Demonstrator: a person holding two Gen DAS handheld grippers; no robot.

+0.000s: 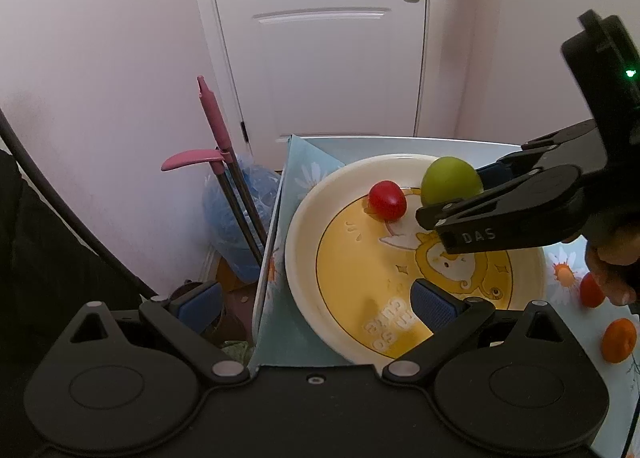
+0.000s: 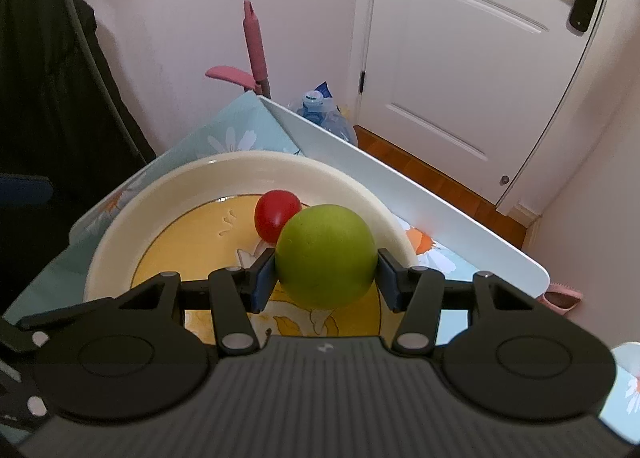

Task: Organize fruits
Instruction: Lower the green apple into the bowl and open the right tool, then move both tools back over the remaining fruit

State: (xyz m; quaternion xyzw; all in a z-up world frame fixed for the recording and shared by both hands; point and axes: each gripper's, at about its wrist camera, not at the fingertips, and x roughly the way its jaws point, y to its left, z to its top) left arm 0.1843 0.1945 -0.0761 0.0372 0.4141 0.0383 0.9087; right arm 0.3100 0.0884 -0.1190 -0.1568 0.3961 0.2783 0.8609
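A cream plate (image 1: 304, 218) with a yellow cartoon centre lies on the flowered tablecloth; it also shows in the right wrist view (image 2: 120, 226). A small red fruit (image 1: 387, 201) rests in it at the far side, seen too in the right wrist view (image 2: 276, 214). My right gripper (image 2: 326, 274) is shut on a green fruit (image 2: 326, 256) and holds it over the plate's far right part; both show in the left wrist view, the gripper (image 1: 460, 198) and the green fruit (image 1: 450, 182). My left gripper (image 1: 316, 298) is open and empty at the plate's near left edge.
A red fruit (image 1: 591, 290) and an orange fruit (image 1: 619, 340) lie on the cloth right of the plate. The table's left edge drops to a pink-handled broom (image 1: 218, 130) and a blue water bottle (image 1: 236, 210). A white door (image 2: 480, 58) stands behind.
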